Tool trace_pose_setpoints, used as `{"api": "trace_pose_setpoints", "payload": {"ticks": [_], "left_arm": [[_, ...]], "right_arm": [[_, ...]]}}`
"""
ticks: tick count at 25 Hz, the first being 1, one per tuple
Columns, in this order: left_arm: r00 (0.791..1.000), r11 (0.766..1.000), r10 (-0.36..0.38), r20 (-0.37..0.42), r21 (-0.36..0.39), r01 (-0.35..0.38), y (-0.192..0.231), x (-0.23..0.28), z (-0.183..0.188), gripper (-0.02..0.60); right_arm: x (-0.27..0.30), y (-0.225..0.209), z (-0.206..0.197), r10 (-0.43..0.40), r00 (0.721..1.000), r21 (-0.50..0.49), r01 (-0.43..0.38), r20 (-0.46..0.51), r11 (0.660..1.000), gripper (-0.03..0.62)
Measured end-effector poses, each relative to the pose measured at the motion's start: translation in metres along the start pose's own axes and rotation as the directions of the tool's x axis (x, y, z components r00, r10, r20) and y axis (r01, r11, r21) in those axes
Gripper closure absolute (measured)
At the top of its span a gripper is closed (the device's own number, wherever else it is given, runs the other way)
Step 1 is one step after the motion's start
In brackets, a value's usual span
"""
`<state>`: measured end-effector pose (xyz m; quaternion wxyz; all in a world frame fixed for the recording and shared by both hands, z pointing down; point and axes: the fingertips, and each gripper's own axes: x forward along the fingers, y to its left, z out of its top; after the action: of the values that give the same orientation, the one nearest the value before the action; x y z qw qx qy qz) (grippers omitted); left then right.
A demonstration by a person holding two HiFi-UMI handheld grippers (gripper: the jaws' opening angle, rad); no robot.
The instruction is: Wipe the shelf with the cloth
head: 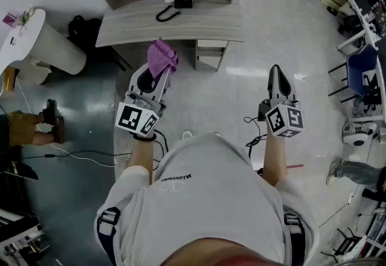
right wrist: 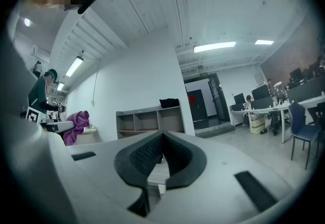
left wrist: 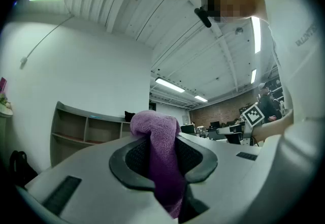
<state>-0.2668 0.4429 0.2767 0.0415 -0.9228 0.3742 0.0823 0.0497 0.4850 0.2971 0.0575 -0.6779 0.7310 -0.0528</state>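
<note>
The left gripper [head: 155, 75] has its jaws clamped on the purple cloth [left wrist: 158, 159], which runs between the pads and bunches up past the tips. It looks soft, light and floppy, so a pinch on a gathered fold suits it. The right gripper [right wrist: 161, 139] has its jaws together, nothing between them. The shelf [right wrist: 150, 112] stands ahead, well apart.

Head view downward; gripper views toward shelf [right wrist: 147, 121]
</note>
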Motion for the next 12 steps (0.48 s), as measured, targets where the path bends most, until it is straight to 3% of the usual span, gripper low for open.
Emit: {"api": "trace_pose_setpoints", "payload": {"ticks": [12], "left_arm": [[1.000,1.000,-0.003,0.005,-0.005,0.003,0.0005,-0.0042,0.0013,0.485]], "right_arm": [[-0.0029,0.0062,0.0015,0.003,1.000,0.002,-0.003,0.009,1.000,0.594]]}}
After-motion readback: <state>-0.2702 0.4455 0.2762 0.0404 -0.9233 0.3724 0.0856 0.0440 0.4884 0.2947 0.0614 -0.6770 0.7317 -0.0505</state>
